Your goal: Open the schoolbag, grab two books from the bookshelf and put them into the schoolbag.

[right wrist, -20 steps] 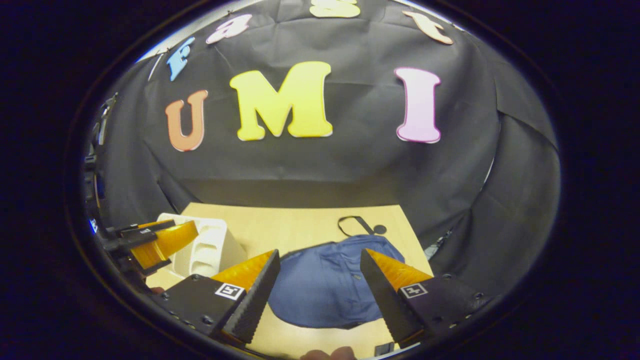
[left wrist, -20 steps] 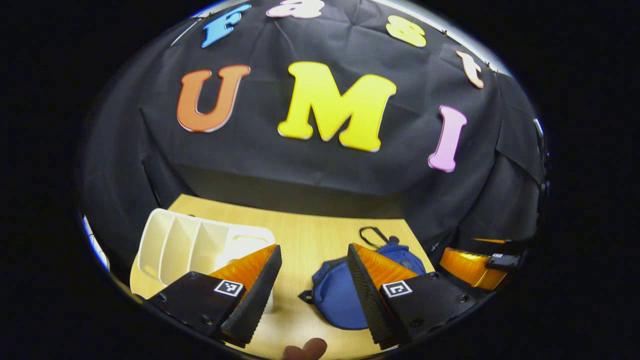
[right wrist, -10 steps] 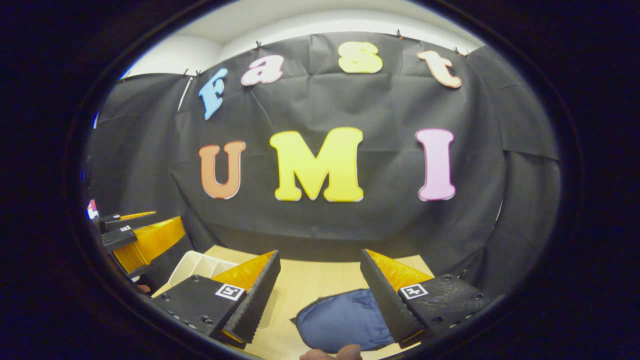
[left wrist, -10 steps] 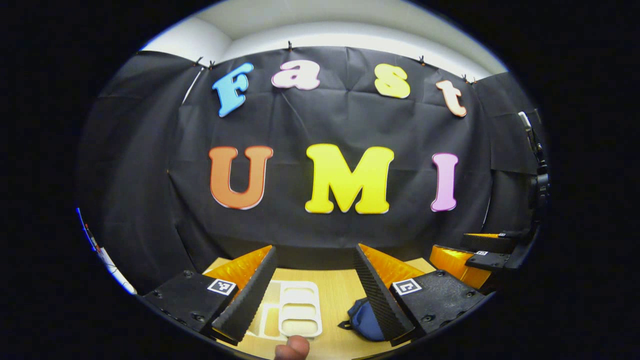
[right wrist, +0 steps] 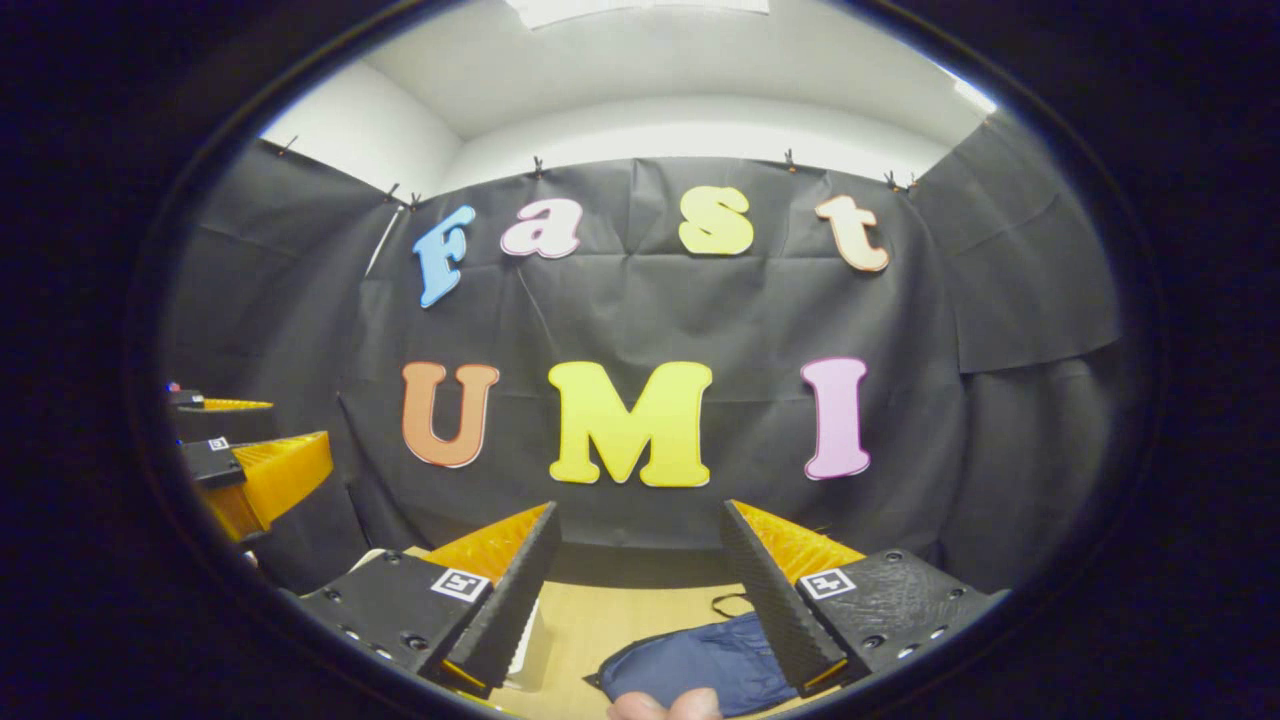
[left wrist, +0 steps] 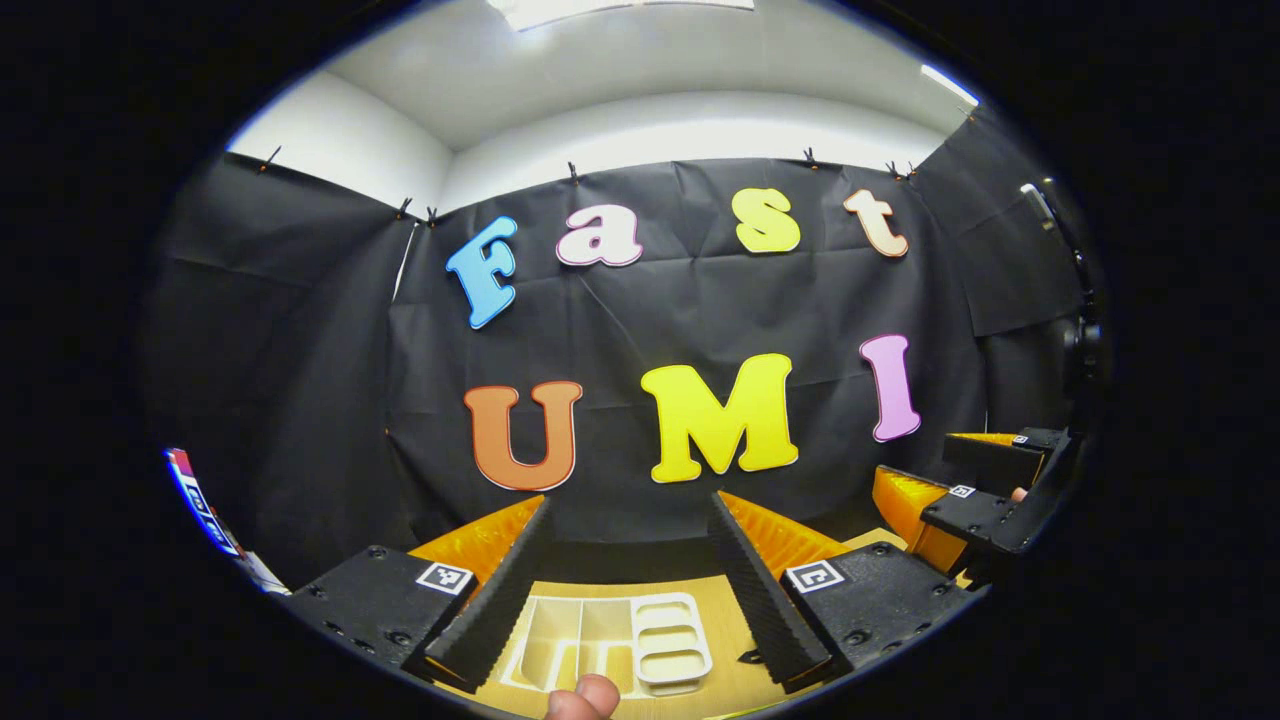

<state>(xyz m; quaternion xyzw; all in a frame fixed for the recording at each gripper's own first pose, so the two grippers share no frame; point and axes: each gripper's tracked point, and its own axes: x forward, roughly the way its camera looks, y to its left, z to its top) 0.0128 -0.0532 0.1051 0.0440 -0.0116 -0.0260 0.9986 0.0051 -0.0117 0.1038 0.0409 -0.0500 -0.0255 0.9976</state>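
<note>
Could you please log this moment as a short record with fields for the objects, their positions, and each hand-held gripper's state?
surface: wooden table
schoolbag: blue schoolbag lying on the table, low between the right fingers in the right gripper view
bookshelf: white divided bookshelf, low between the left fingers in the left gripper view
books: cannot tell
left hand-held gripper: open, holding nothing, raised off the table
right hand-held gripper: open, holding nothing, raised off the table
</note>
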